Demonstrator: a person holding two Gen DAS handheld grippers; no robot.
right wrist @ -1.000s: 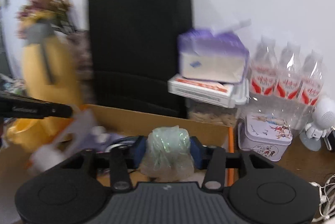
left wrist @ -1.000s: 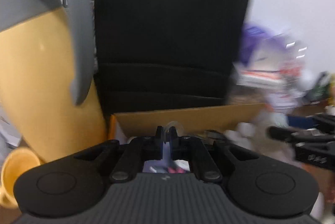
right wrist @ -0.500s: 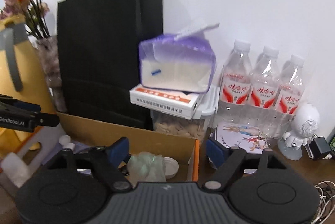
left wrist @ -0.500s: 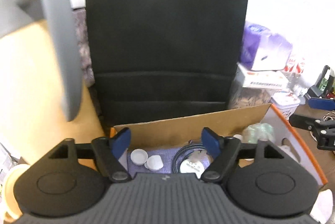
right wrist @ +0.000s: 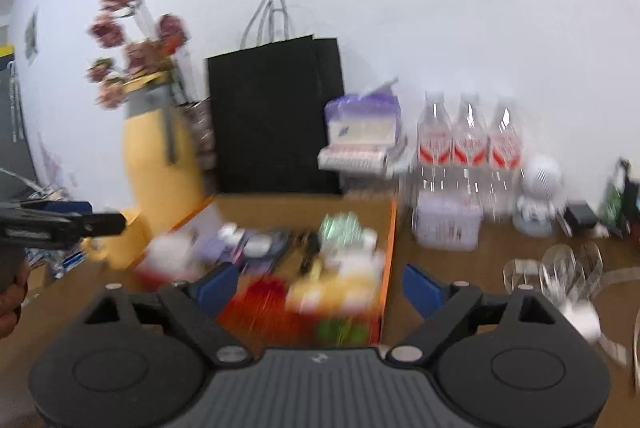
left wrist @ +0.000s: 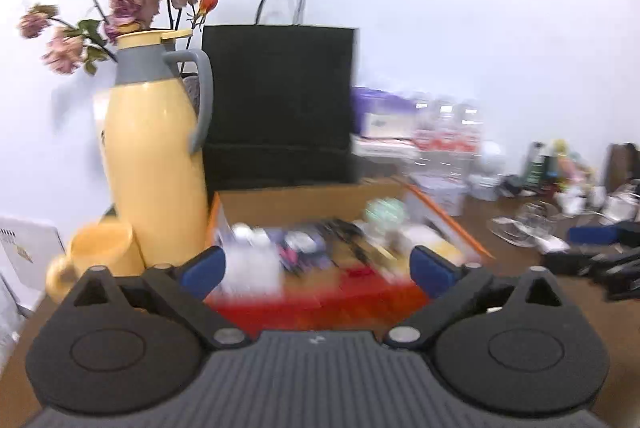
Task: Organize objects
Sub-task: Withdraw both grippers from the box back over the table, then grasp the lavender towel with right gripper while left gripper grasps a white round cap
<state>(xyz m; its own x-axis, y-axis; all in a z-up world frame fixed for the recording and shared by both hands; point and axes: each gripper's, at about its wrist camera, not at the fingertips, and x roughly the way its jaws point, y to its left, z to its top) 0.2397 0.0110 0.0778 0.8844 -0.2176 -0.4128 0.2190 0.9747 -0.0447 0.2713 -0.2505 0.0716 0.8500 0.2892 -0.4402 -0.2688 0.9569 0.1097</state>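
**Both grippers open and empty in front of a filled cardboard box**

A brown wooden tabletop point(right wrist: 460, 280) runs under both cameras, crowded towards a plain white wall point(left wrist: 460, 8). Nearest each lens are the gripper's own blue-padded fingers. The left gripper point(left wrist: 316, 264) points slightly downward with its jaws opening, spread wide, nothing between the pads. The right gripper point(right wrist: 316, 286) is angled much the same, its jaws also opening and bare; in its view the left tool juts in at the left edge, with part of a hand point(right wrist: 12, 292) below it.

Just beyond both sets of fingers sits the cardboard box point(left wrist: 304, 198) with orange edges, open at the top. Small items lie jumbled inside it, too blurred to name, apart from a pale green crinkled bundle point(right wrist: 340, 226) near the box's far right corner, well clear of either gripper's pads.

Left of the box stand a yellow mug point(left wrist: 102, 252) and a tall yellow thermos point(left wrist: 154, 164) with a grey handle, dried pink flowers point(left wrist: 120, 0) rising behind it. Behind the box a black paper bag point(left wrist: 280, 104) stands upright. To its right are a purple tissue pack point(right wrist: 362, 120) on a stack of boxes, three water bottles point(right wrist: 470, 144), and a small white robot figure point(right wrist: 538, 188).
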